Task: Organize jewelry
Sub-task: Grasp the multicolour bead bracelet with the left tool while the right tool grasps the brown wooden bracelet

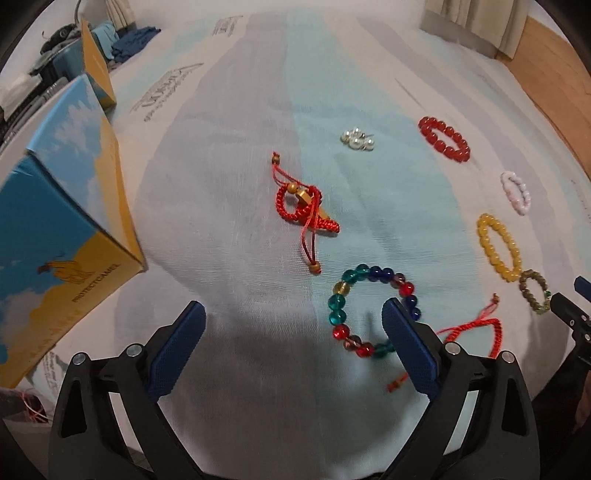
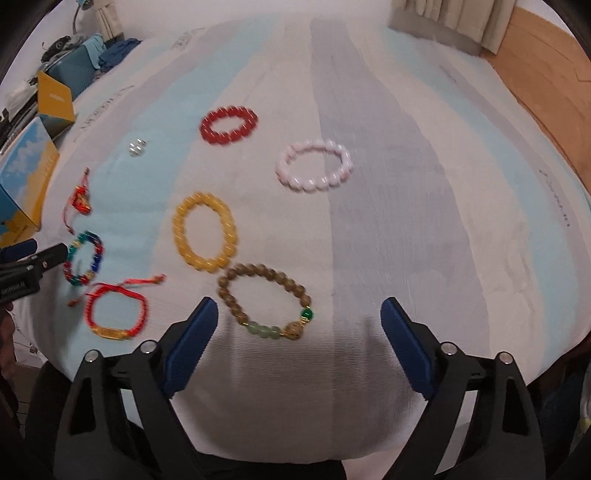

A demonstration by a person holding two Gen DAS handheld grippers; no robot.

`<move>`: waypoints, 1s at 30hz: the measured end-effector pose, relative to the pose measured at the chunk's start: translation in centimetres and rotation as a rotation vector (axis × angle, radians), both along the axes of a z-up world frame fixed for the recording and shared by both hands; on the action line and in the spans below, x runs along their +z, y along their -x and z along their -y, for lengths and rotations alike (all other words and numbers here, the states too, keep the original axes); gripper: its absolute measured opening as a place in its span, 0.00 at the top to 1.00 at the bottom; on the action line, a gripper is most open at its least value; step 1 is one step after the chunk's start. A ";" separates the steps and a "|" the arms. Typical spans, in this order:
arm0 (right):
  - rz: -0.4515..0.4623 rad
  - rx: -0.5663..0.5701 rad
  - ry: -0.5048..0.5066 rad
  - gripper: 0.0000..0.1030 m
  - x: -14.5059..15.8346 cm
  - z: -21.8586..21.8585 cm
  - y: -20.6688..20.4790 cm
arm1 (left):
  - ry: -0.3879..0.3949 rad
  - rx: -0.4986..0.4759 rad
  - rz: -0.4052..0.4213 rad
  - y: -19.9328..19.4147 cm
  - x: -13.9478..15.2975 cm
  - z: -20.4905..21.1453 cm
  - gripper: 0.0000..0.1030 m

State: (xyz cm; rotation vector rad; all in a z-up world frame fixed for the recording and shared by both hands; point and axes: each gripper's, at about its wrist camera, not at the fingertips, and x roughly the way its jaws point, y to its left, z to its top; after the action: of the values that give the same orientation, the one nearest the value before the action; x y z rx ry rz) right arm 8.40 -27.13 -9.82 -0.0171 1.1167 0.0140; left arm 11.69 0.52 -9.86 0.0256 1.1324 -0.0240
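Jewelry lies spread on a striped cloth. My left gripper is open and empty; its right finger overlaps a multicolour glass bead bracelet. Beyond lie a red woven cord bracelet, pearl earrings and a red bead bracelet. My right gripper is open and empty, just before a brown wooden bead bracelet. A yellow bead bracelet, pink bead bracelet, red bead bracelet and a red cord bracelet with gold plate lie around it.
An open blue and yellow box stands at the left of the cloth; it also shows in the right wrist view. Clutter and clothes lie at the far left. A wooden floor and curtains are at the far right.
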 end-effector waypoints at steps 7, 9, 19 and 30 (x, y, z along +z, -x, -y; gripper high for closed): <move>-0.045 -0.015 -0.023 0.35 -2.6 0.9 -0.8 | -0.026 -0.030 -0.015 -1.0 -2.2 0.8 0.15; -0.052 -0.026 -0.041 0.41 -3.0 1.2 -1.0 | -0.036 -0.036 -0.005 -1.0 -2.5 1.0 0.16; -0.037 -0.062 -0.058 0.46 -3.7 1.2 -0.5 | -0.063 -0.054 0.021 0.1 -2.2 0.4 0.40; -0.009 -0.072 -0.036 0.88 -3.3 0.3 0.3 | -0.119 -0.109 0.015 1.0 -1.3 0.6 0.87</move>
State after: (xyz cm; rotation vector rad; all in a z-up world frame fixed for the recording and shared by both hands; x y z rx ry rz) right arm 8.06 -27.44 -13.12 0.0549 1.1257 -0.0302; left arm 10.66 -0.06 -11.12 0.1928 1.1158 -0.0534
